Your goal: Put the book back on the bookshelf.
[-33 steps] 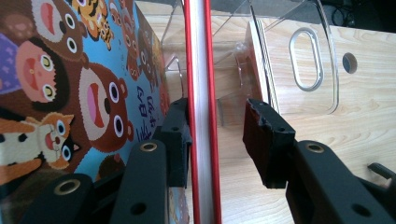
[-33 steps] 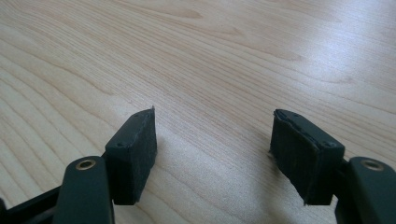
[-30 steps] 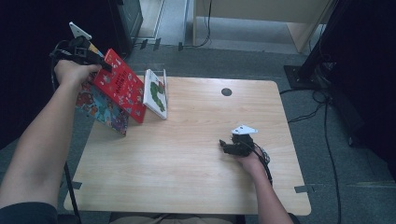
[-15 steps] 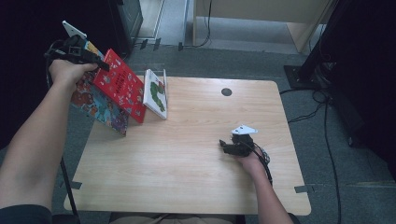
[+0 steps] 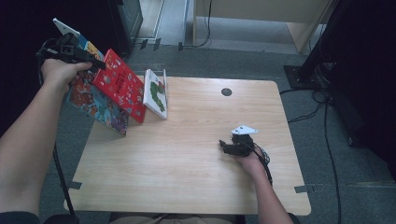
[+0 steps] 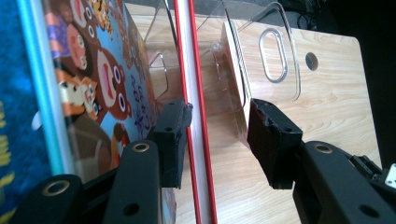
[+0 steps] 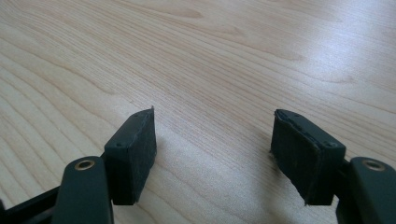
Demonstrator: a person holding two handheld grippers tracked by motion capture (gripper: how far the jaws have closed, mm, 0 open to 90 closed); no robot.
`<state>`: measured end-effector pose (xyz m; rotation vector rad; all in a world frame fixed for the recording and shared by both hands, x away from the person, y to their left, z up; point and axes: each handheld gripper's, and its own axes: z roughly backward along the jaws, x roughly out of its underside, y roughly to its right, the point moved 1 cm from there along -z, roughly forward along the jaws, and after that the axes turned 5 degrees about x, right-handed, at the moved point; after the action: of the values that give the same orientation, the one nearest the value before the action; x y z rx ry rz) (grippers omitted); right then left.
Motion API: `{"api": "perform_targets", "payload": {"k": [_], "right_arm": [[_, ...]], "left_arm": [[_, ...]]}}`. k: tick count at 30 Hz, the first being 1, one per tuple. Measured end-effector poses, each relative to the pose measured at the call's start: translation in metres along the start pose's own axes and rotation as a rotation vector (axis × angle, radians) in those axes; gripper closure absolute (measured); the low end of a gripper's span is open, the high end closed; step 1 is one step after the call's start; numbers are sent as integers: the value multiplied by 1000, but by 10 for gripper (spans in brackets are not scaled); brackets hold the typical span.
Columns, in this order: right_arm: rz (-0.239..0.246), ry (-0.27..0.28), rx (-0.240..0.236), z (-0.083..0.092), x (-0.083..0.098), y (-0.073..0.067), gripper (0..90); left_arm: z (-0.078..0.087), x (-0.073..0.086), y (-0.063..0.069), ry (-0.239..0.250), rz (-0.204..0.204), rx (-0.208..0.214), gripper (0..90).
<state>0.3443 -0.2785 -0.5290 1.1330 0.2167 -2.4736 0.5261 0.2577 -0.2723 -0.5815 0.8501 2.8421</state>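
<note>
The red book point(image 5: 120, 84) is leaning in the upper left of the high view, at the left rear corner of the worktop point(image 5: 187, 172), between a blue picture book point(image 5: 95, 105) to its left and a white book point(image 5: 155, 92) standing upright to its right. The left gripper point(image 5: 95, 64) is hovering at the red book's top edge, carried by a hand point(image 5: 58, 70) coming in along the left side of the frame. In the right half of that view, the right gripper point(image 5: 227, 147) is lying low on the bare wood, well apart from the books.

In the left gripper view, the red book point(image 6: 196, 116) is running up the middle of the frame as a thin white edge with red borders. The left gripper point(image 6: 219, 135) is straddling it: the left jaw is sitting against or just beside the red cover, while the right jaw is standing clear with a gap, so the grip is released, the jaws having just been opening. The blue picture book point(image 6: 102, 79) is filling the left side, and a clear plastic stand point(image 6: 273, 56) is rising in the upper middle.

In the right gripper view, the right gripper point(image 7: 212, 144) is resting spread apart over the worktop point(image 7: 210, 56), grasping nothing.
</note>
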Motion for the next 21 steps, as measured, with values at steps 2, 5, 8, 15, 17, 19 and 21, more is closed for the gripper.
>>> {"api": "perform_targets", "payload": {"k": [2,5,8,15,17,19,21], "right_arm": [[-1,0,0,0,0,0,307],[-1,-1,-3,0,0,0,306],[-1,-1,-2,0,0,0,306],[1,2,-3,0,0,-1,300],[-1,1,-3,0,0,-1,297],[0,1,-4,0,0,-1,296],[0,1,-4,0,0,-1,296]], "left_arm": [[3,1,1,1,-4,3,578],[7,3,2,4,-14,6,574],[10,5,4,4,-23,19,564],[17,11,10,17,-46,33,542],[18,14,12,21,-52,45,535],[18,17,16,21,-65,58,533],[17,20,19,23,-76,75,529]]}}
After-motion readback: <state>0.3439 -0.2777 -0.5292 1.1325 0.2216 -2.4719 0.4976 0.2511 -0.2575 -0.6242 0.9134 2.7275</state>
